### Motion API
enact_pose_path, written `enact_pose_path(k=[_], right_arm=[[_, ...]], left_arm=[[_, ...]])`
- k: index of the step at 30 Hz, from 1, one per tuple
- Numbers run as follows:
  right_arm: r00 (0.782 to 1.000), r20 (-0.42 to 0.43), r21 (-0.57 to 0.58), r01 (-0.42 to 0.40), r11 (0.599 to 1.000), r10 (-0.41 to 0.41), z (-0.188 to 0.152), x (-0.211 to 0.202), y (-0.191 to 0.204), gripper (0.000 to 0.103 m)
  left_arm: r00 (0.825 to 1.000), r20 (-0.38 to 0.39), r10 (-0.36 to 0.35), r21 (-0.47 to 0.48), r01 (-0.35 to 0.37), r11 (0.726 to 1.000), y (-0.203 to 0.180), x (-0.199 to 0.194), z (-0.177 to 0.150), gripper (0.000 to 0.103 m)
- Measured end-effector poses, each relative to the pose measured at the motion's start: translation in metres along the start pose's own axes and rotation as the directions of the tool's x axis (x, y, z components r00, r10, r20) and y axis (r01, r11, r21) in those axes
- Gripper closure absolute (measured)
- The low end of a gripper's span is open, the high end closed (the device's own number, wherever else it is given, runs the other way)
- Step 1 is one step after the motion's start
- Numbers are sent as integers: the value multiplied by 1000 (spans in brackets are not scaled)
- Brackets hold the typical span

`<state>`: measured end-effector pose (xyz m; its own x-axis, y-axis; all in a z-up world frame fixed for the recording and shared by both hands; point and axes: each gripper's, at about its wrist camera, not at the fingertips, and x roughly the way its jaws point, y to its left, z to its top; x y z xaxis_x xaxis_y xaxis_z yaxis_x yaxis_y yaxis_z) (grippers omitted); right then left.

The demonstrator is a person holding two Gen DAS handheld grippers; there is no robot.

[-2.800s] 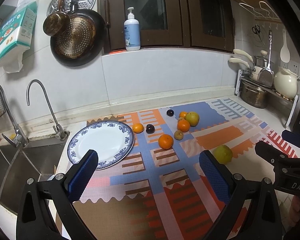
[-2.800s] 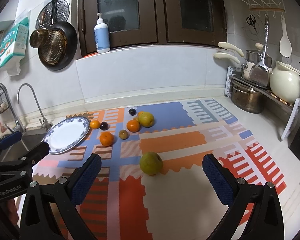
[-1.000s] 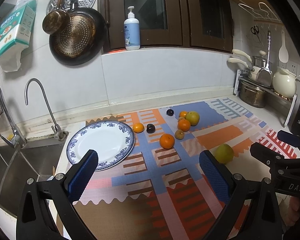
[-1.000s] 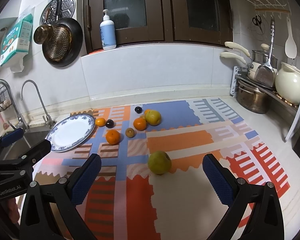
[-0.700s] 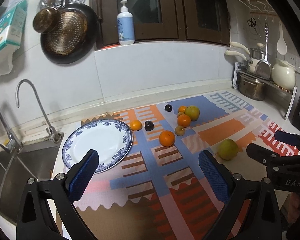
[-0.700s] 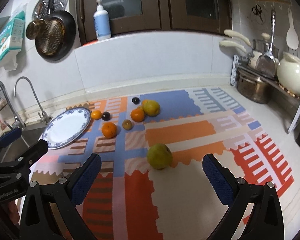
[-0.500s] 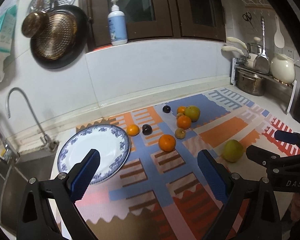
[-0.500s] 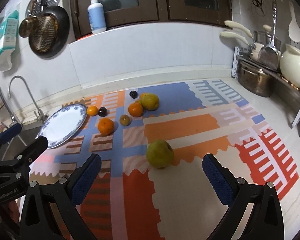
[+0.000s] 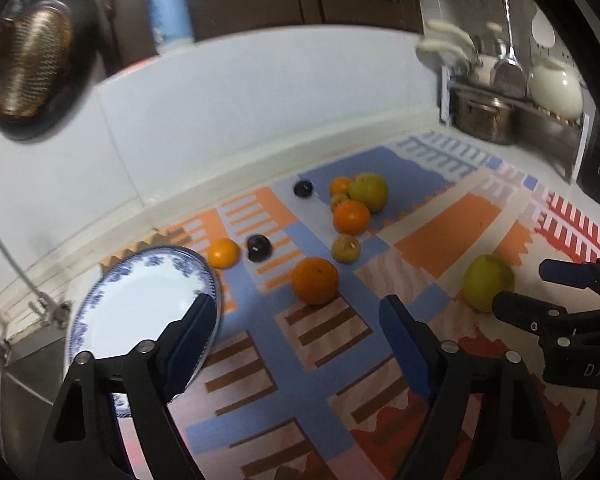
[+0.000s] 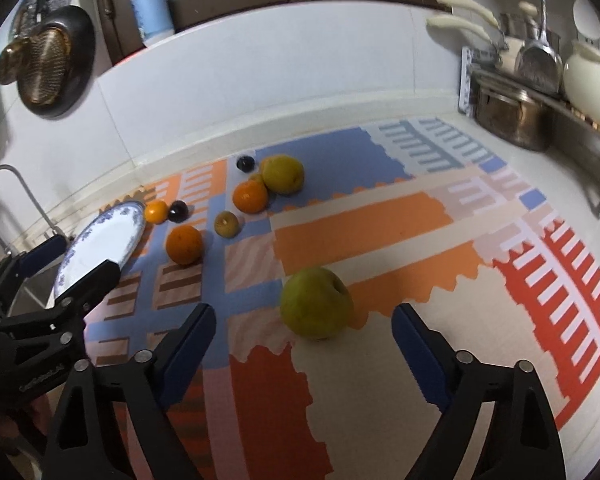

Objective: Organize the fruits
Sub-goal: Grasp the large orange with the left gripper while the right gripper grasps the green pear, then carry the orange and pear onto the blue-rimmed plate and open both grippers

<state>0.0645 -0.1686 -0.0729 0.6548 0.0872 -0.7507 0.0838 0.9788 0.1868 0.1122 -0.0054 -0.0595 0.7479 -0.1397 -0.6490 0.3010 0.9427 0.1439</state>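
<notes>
Several fruits lie on a patterned mat [image 9: 440, 240]. A large orange [image 9: 315, 280] sits just ahead of my open, empty left gripper [image 9: 300, 344]. A blue-rimmed white plate [image 9: 140, 304] lies left of it. A green apple [image 10: 315, 307] lies just ahead of my open, empty right gripper [image 10: 304, 356]; it also shows in the left wrist view [image 9: 487, 282]. Farther back are a small orange [image 9: 223, 253], two dark plums [image 9: 259, 247], a small yellow fruit [image 9: 345, 248], another orange [image 9: 351, 217] and a yellow-green apple [image 9: 368, 191].
A sink and tap [image 10: 4, 200] lie left of the plate. A steel pot [image 10: 512, 120] and a cream teapot [image 10: 592, 84] stand on a rack at the right. A frying pan [image 10: 48, 64] and a soap bottle [image 10: 152, 10] are by the back wall.
Both grippers have moved forward and down toward the mat. The large orange and the green apple appear closer. Both grippers stay open.
</notes>
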Motion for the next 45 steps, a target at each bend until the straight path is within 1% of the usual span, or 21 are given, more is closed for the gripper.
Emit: enact_pose_path(k=[3,6,8,9,12,14,16,17,21,24,26,28,29,31,37,39,41,45], right_arm=[[1000,-28,20,-5,1000,6,0,10,-3,21],[999,-41,29,-4,1000,6,2,20,-4,26],[999,-50,30,2,1000,-1,2,25,-5,27],[998,-56,31,3,1000,-2,3,28,-5,29],[997,-70,28,15,999,-13,4,35,-5,34],[997,-76,22,19,1000,-17,5,38,-4,36],[996,-84,12,17,1000,-16,5,41,-2,37],[996,-87,10,18,1000,-17,5,43,-2,39],[996,-90,7,26,1000,-26,7,48,-2,45],[995,-93,15,27,1000,-26,9,52,-3,48],[995,-97,23,28,999,-26,9,53,-5,51],[995,-95,24,26,999,-23,10,54,-5,51],[995,-95,24,26,999,-24,11,55,-5,51],[995,-92,20,26,999,-24,12,55,-5,51],[996,-93,4,9,1000,-9,12,56,-3,51],[996,-91,-3,2,1000,-2,13,55,-2,51],[997,-78,-9,-7,1000,7,14,52,0,51],[998,-55,-25,-34,999,32,18,45,4,51]], left_arm=[[999,-22,-33,11,34,999,-1,14,2,22],[998,-38,-40,14,41,999,0,29,5,24],[997,-57,-45,15,46,999,2,38,6,25],[997,-66,-46,20,48,999,1,42,6,26],[993,-100,-58,28,61,998,0,57,5,31],[990,-119,-78,27,82,996,-1,66,5,34],[988,-131,-80,34,85,996,-2,73,5,36],[987,-135,-84,34,89,995,-2,76,6,38],[987,-133,-91,32,96,995,-2,84,11,39],[987,-130,-95,37,100,994,-3,89,15,42],[986,-133,-102,40,108,993,-5,92,16,46],[984,-142,-107,38,114,993,-6,96,18,53],[985,-140,-103,34,109,993,-5,96,18,54],[987,-133,-95,26,99,995,-4,96,18,63],[986,-127,-107,16,110,994,-3,93,17,63],[983,-123,-133,-1,134,991,-1,88,16,63],[983,-111,-146,-7,146,989,1,82,15,63],[985,-88,-148,-27,146,989,6,66,12,63]])
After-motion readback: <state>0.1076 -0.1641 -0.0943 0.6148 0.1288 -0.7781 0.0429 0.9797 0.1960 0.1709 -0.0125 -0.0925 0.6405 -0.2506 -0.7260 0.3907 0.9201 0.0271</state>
